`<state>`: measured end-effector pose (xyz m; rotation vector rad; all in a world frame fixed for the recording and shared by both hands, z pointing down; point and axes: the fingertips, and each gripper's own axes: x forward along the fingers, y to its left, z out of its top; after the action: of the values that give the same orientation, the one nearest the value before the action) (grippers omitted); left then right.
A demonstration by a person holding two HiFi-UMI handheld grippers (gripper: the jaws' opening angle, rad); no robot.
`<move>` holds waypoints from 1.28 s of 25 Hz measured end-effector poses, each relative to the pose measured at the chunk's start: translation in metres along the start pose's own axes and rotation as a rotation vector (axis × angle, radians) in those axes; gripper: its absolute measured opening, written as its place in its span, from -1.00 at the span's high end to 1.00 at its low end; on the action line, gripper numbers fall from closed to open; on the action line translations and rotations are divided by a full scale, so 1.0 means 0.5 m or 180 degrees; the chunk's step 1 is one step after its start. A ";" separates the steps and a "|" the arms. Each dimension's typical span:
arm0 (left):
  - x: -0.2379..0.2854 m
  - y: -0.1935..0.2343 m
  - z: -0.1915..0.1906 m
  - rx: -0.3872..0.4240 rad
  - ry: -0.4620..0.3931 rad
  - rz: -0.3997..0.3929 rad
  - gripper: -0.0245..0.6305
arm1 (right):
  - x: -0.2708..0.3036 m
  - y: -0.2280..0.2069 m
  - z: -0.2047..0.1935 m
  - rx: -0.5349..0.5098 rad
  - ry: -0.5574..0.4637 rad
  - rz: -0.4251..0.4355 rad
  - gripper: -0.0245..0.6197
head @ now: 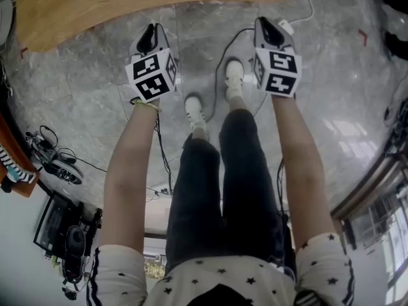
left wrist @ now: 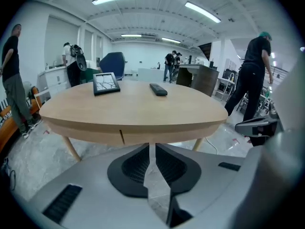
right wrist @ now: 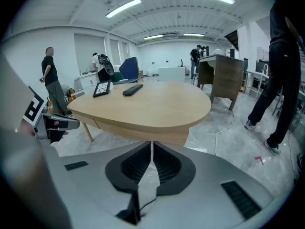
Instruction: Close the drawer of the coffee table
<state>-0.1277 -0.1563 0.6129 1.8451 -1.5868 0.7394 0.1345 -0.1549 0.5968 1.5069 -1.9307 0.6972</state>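
The light wooden coffee table (left wrist: 133,109) stands just ahead of both grippers, a short gap away; its edge (head: 127,8) shows at the top of the head view. Its drawer front (left wrist: 167,136) lies flush with the table's side, a thin seam marking its left end. My left gripper (left wrist: 151,149) is shut with nothing between its jaws, held in the air short of the table edge. My right gripper (right wrist: 152,147) is likewise shut and empty, level with the left one (head: 150,34) and to its right (head: 269,27). Neither touches the table (right wrist: 143,106).
A tablet (left wrist: 106,83) and a remote (left wrist: 158,89) lie on the tabletop. The holder's legs and white shoes (head: 234,75) stand between the grippers on the marble floor. A white cable (right wrist: 224,128) runs by the table. People (left wrist: 255,75) stand around; a dark desk (right wrist: 221,75) is behind.
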 end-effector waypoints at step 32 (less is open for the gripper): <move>-0.402 -0.115 0.058 -0.0199 -0.0238 -0.0673 0.90 | -0.414 0.196 0.064 0.0343 -0.0400 0.0112 0.90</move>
<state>-0.0969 -0.0379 0.4410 1.9766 -1.4149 0.5264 0.0736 -0.0178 0.4209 1.6201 -2.0462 0.7489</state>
